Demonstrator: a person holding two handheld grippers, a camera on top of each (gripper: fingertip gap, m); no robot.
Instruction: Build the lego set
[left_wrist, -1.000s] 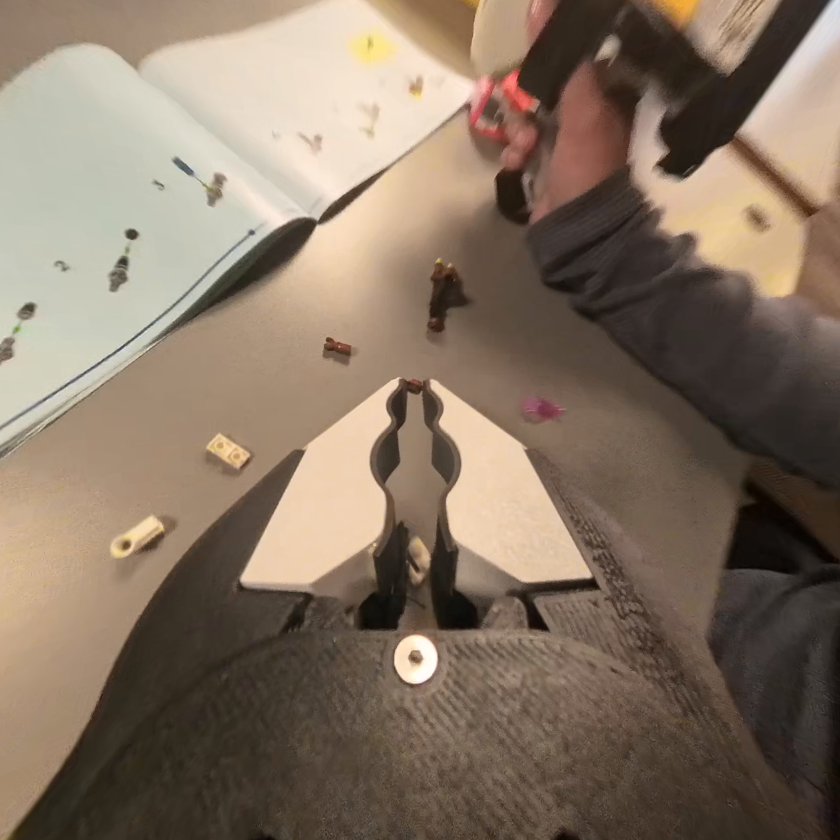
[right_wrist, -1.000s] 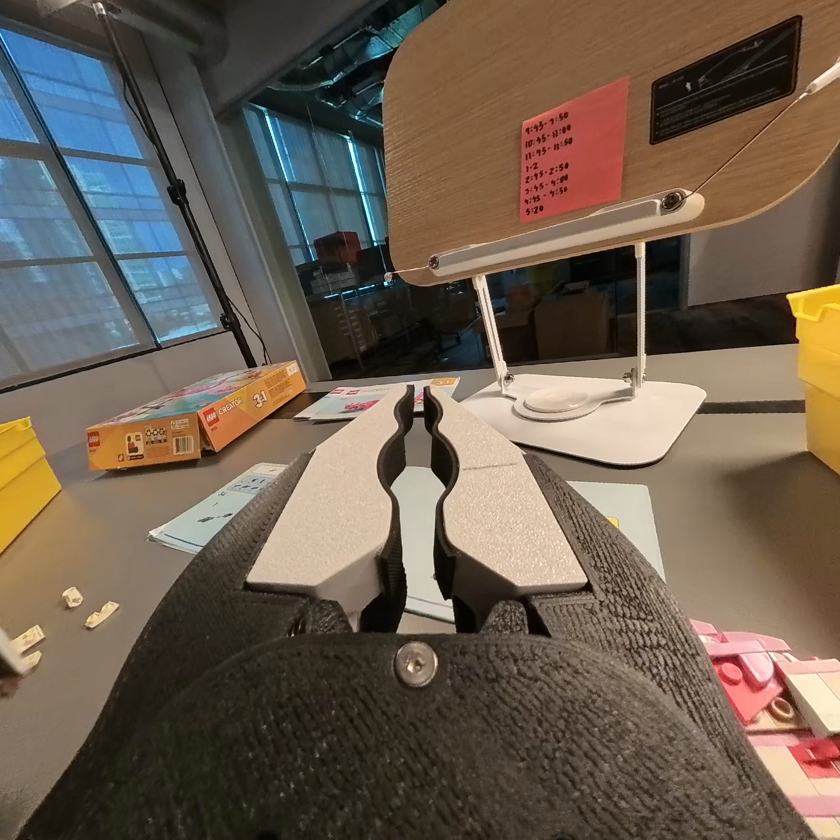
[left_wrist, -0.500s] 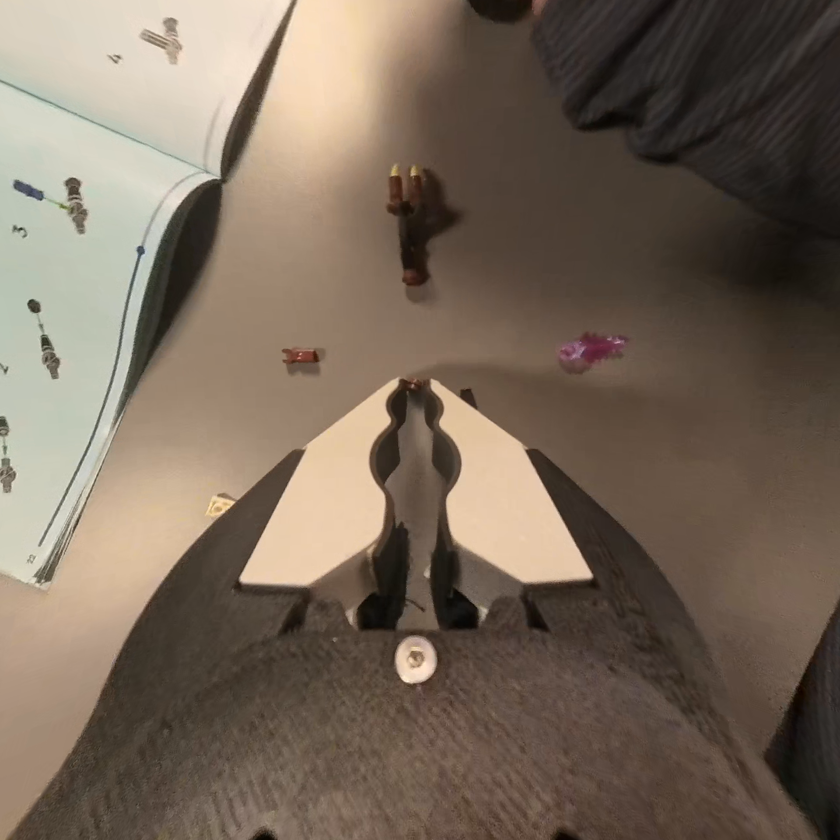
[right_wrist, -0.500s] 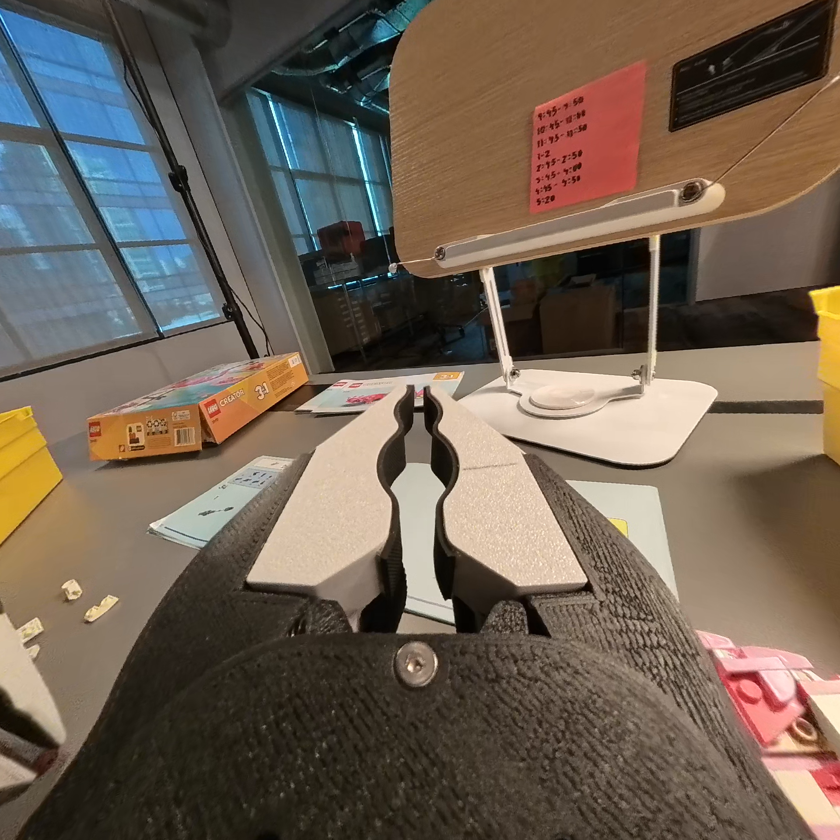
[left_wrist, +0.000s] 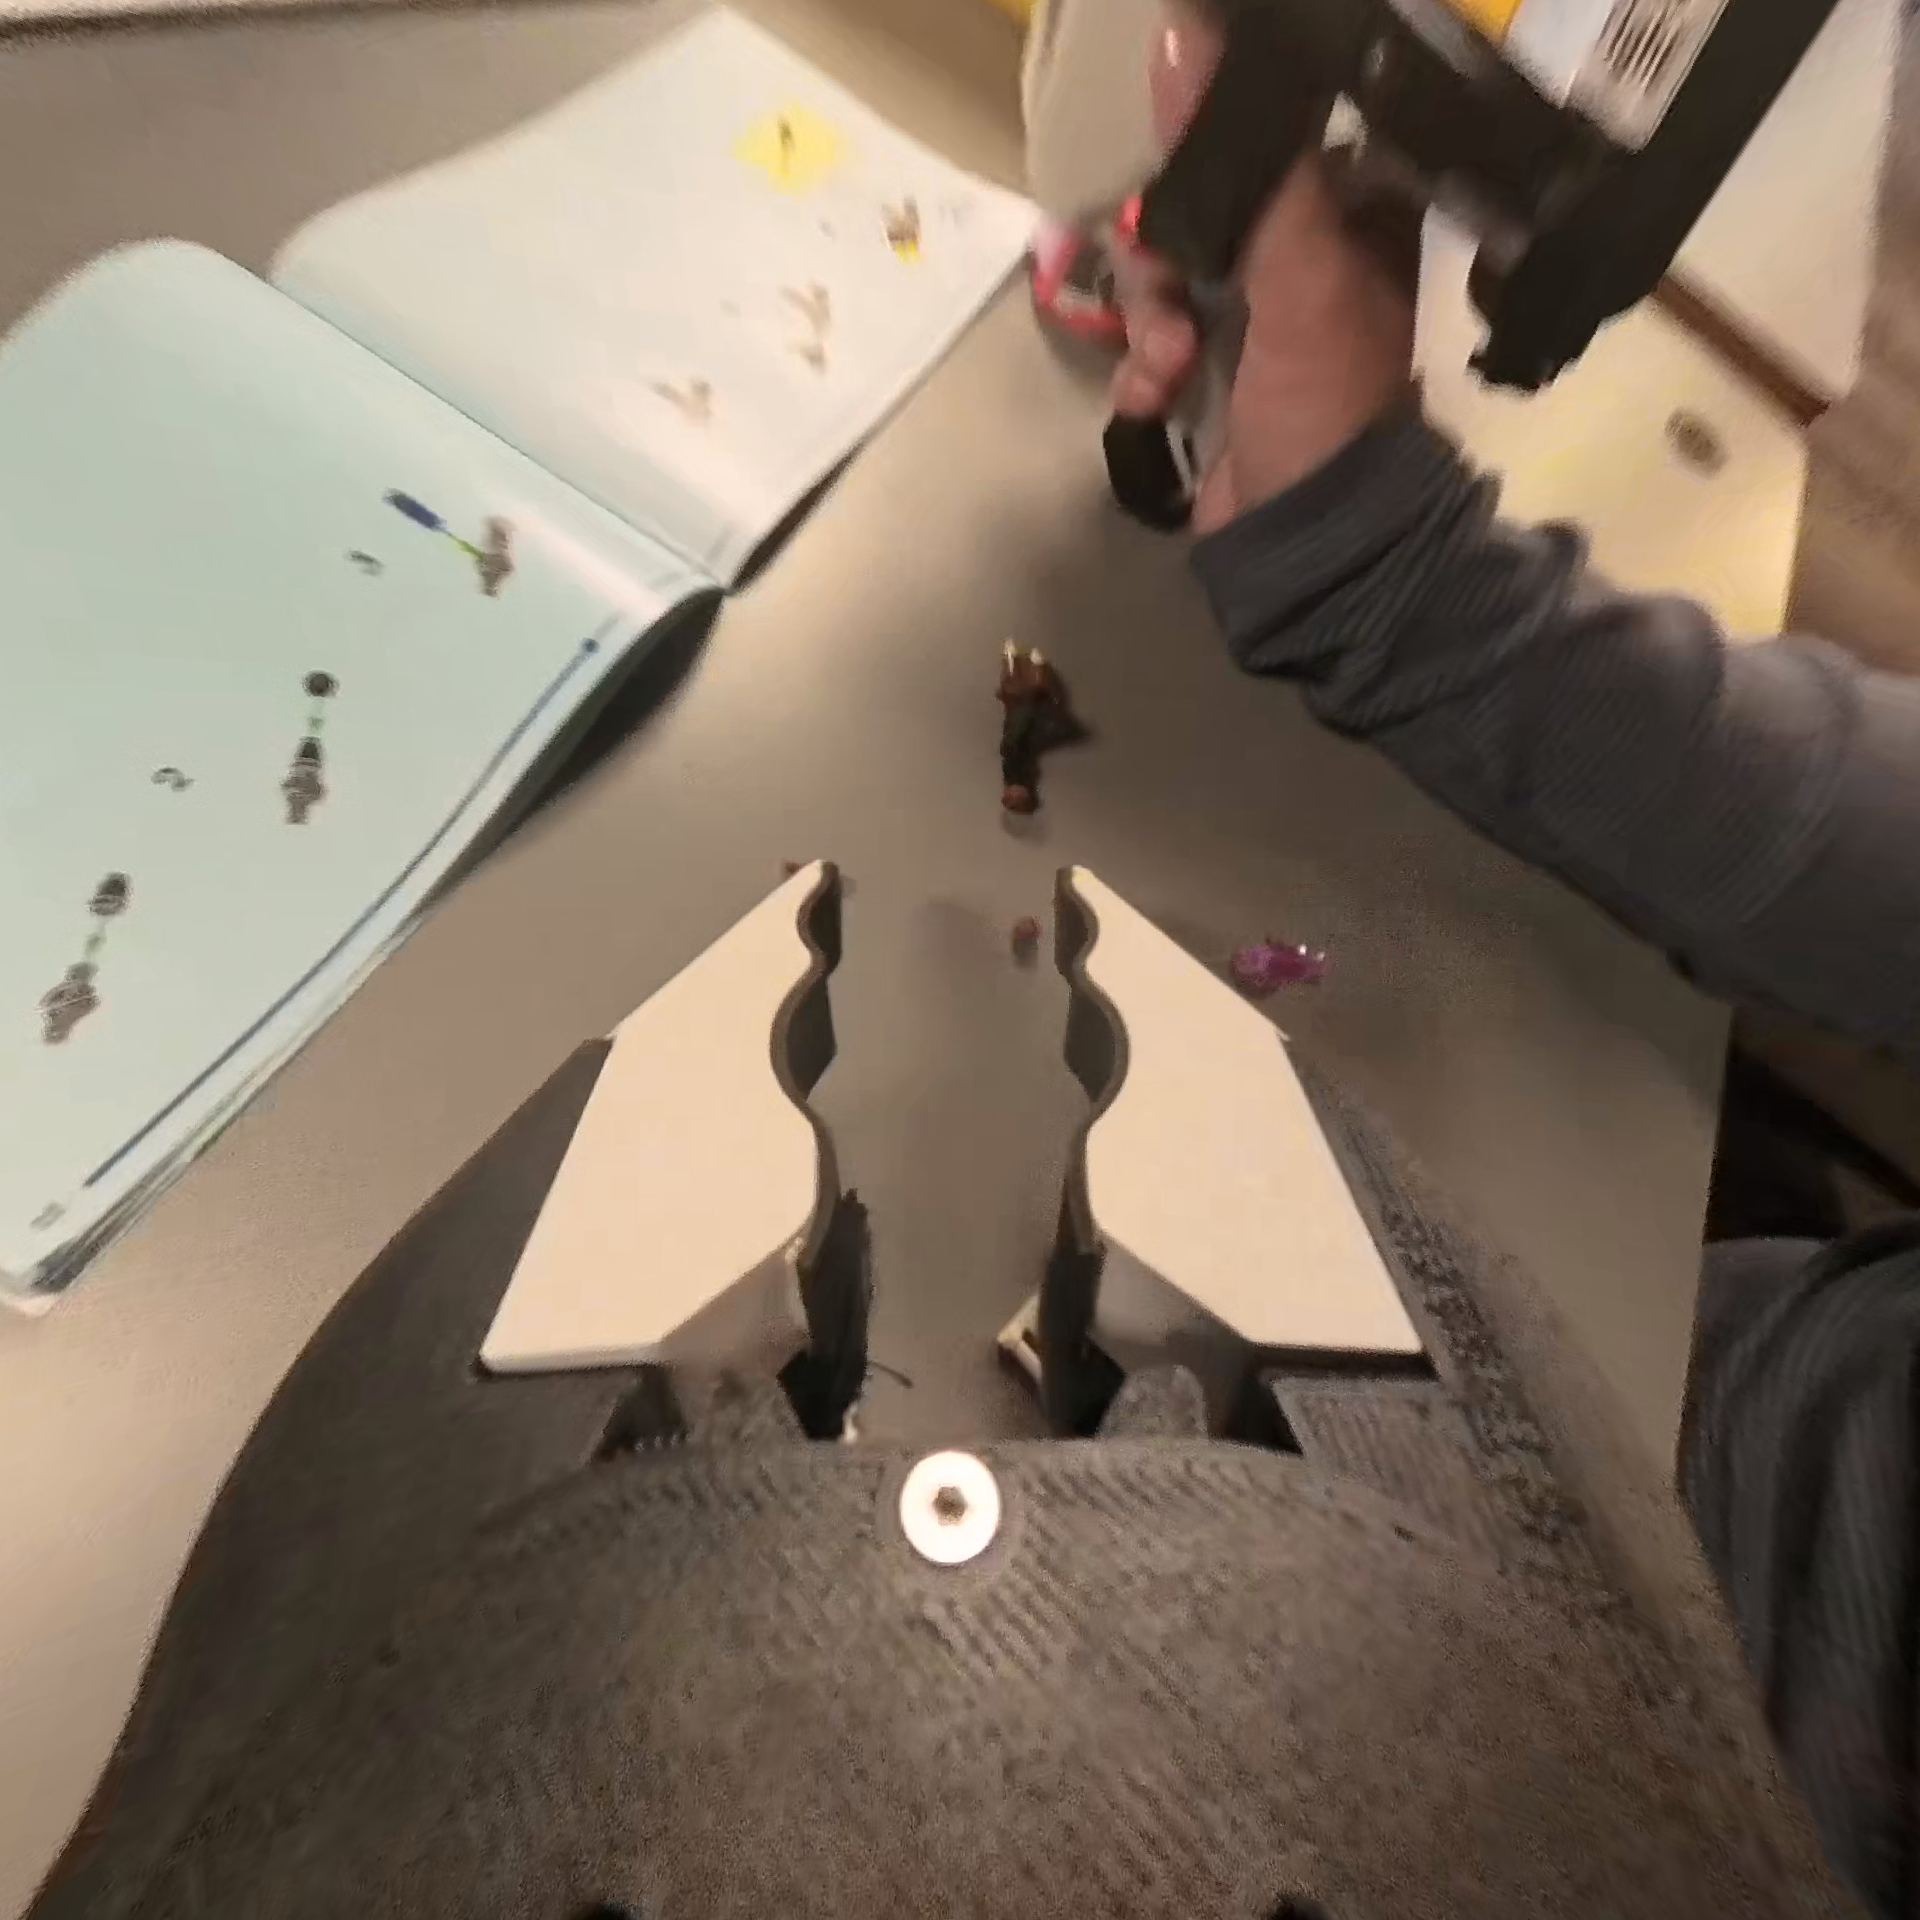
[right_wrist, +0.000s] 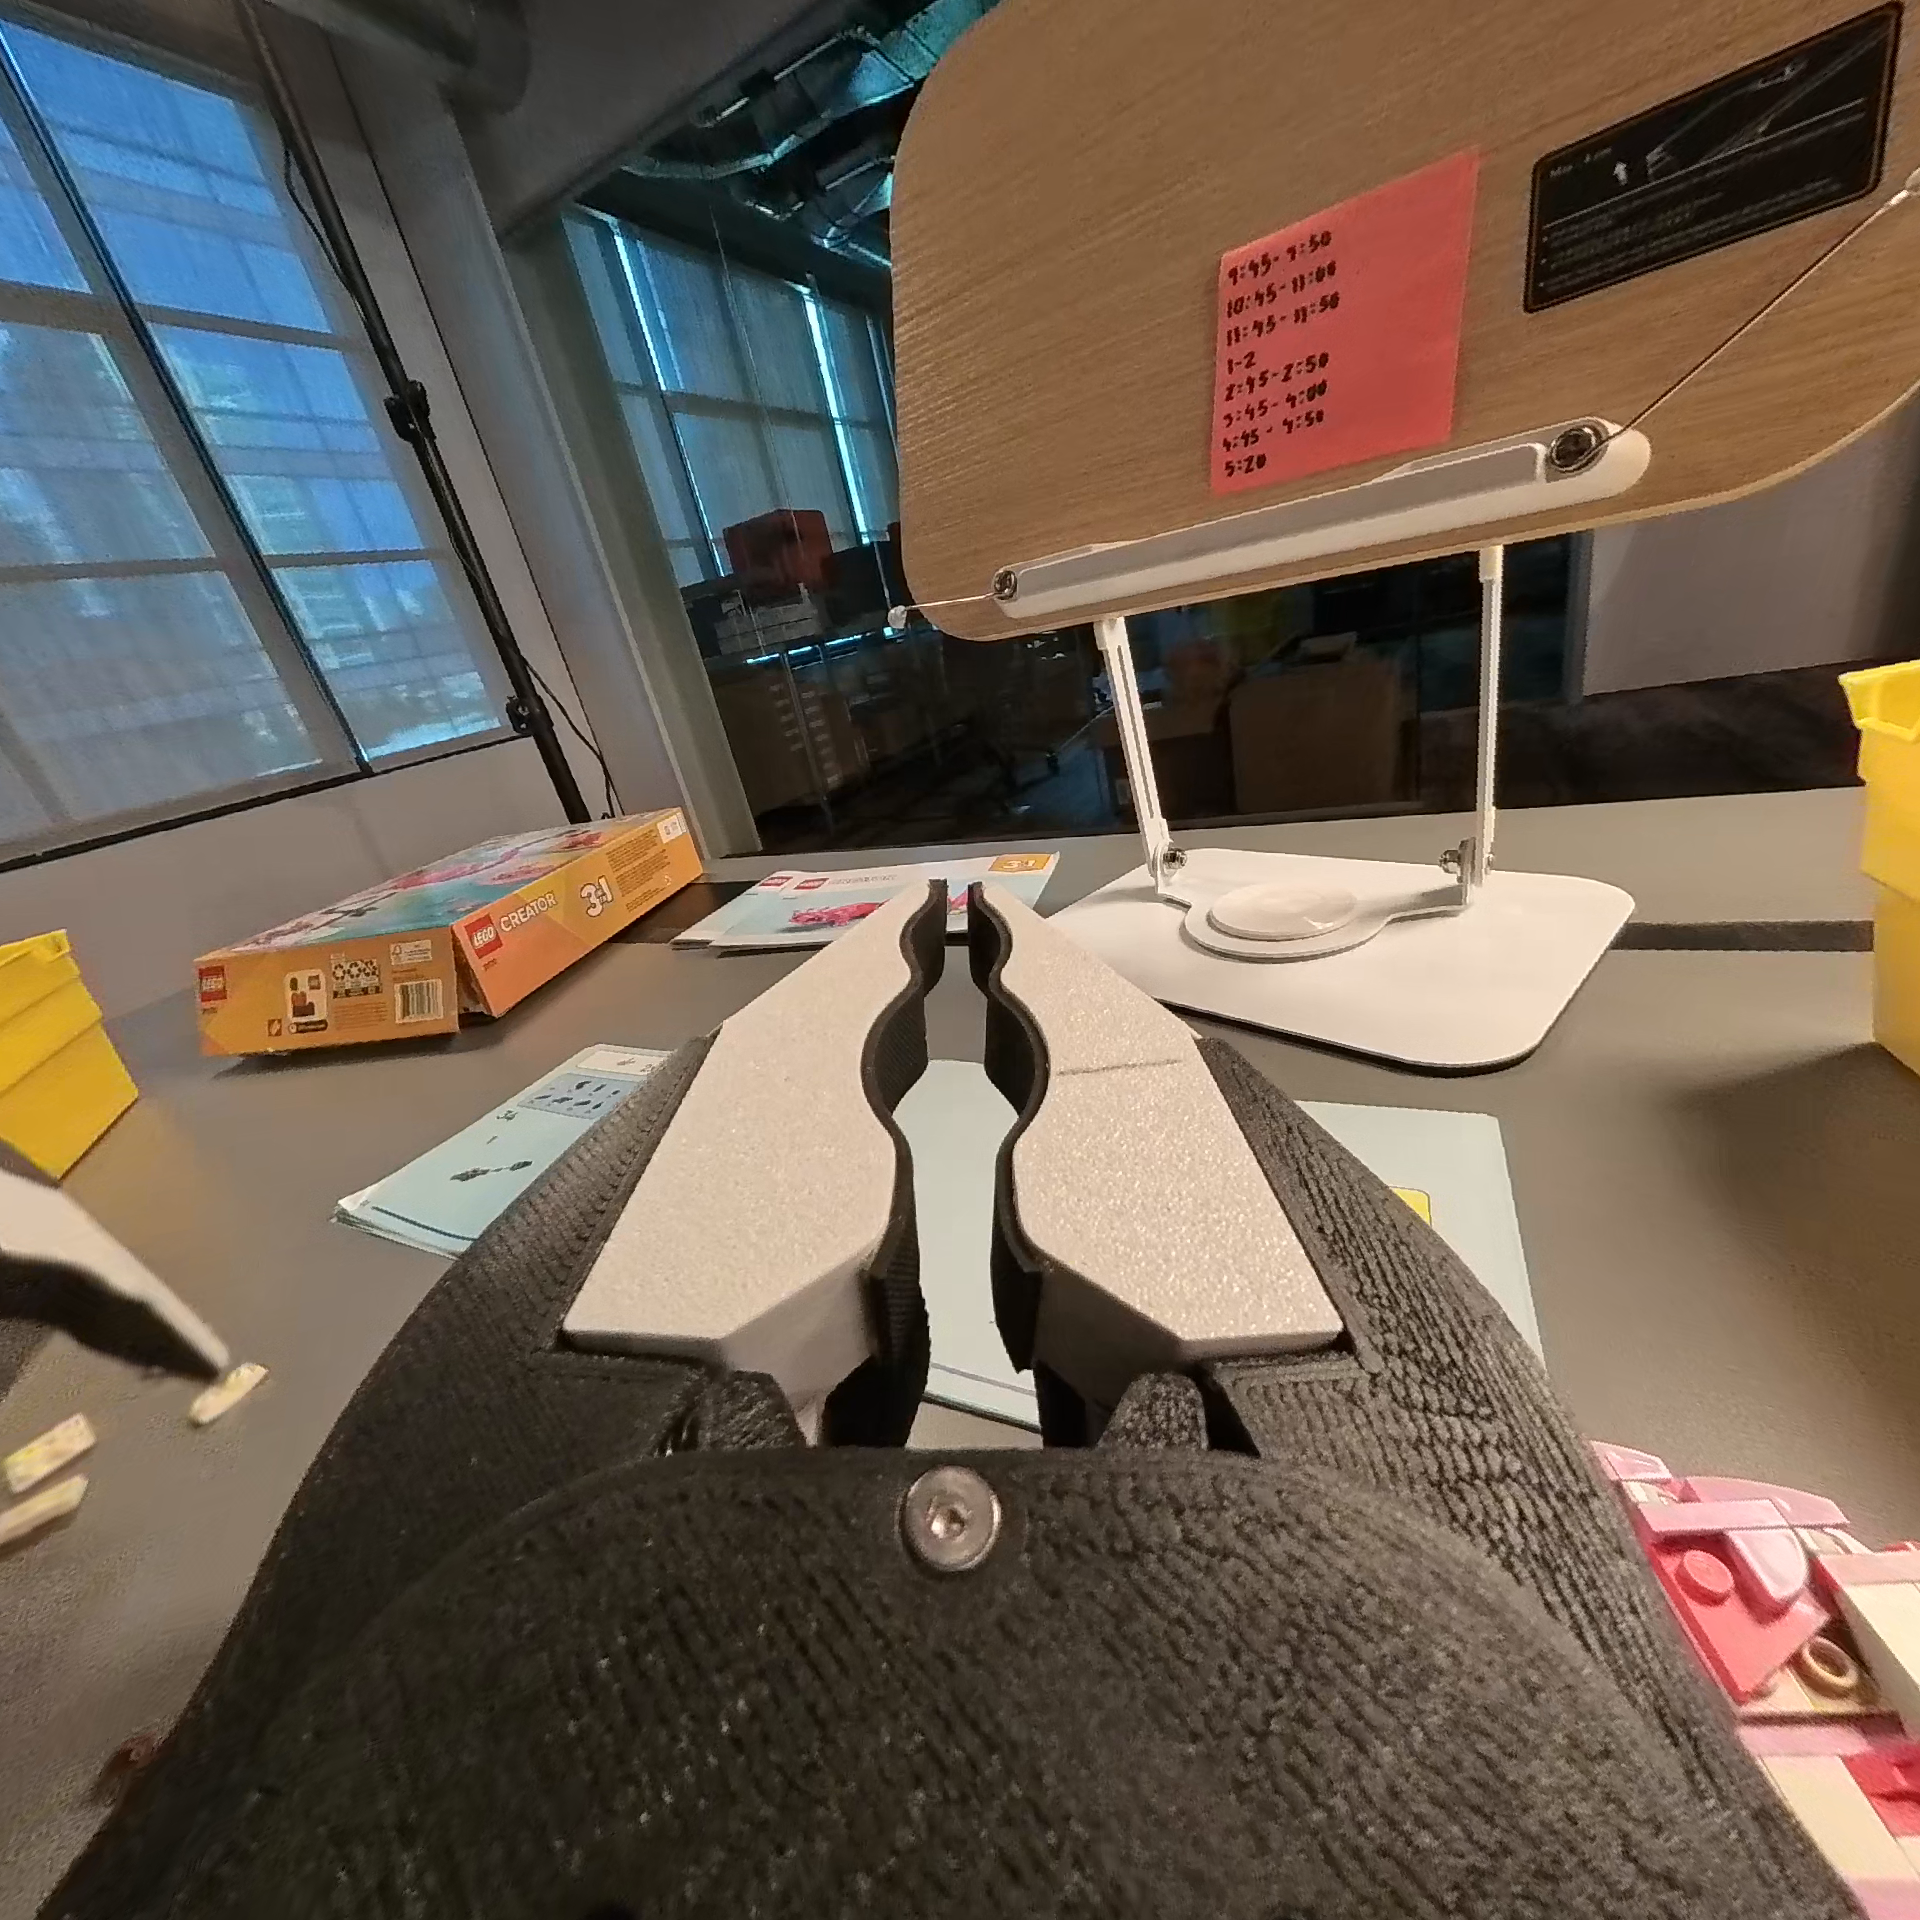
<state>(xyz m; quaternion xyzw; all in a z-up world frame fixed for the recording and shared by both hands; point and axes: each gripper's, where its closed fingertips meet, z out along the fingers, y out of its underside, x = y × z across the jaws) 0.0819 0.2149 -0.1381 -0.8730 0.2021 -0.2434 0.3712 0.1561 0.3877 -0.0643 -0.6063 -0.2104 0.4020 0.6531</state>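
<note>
One change is noted at the left gripper (left_wrist: 945, 883): its jaws, half a second ago pinched nearly together on a tiny reddish-brown piece at the tips, now stand well apart and grip nothing. That tiny brown piece (left_wrist: 1025, 932) lies loose on the grey table (left_wrist: 935, 582), between the fingertips and just beside the right-hand one, with a clear gap to the left-hand one. The view is blurred, so contact with the near finger cannot be told.

The right gripper (right_wrist: 958, 894) is unchanged: raised over the table, jaws all but together, with only a narrow slit between the tips and nothing seen in it.

Count, left wrist view:
- One brown assembly with yellow tips (left_wrist: 1023, 727), ahead of the open jaws and apart from them.
- One purple translucent piece (left_wrist: 1278, 961), to the right of the right-hand finger.
- One brown speck (left_wrist: 795, 868) at the left fingertip (too small to identify).
- One open booklet (left_wrist: 312, 623), to the left.

Count, right wrist view:
- Three small cream pieces (right_wrist: 229, 1387), at lower left.
- One orange box (right_wrist: 447, 935).
- One wooden board on a white stand (right_wrist: 1351, 956).
- One heap of pink bricks (right_wrist: 1745, 1600), at lower right.
</note>
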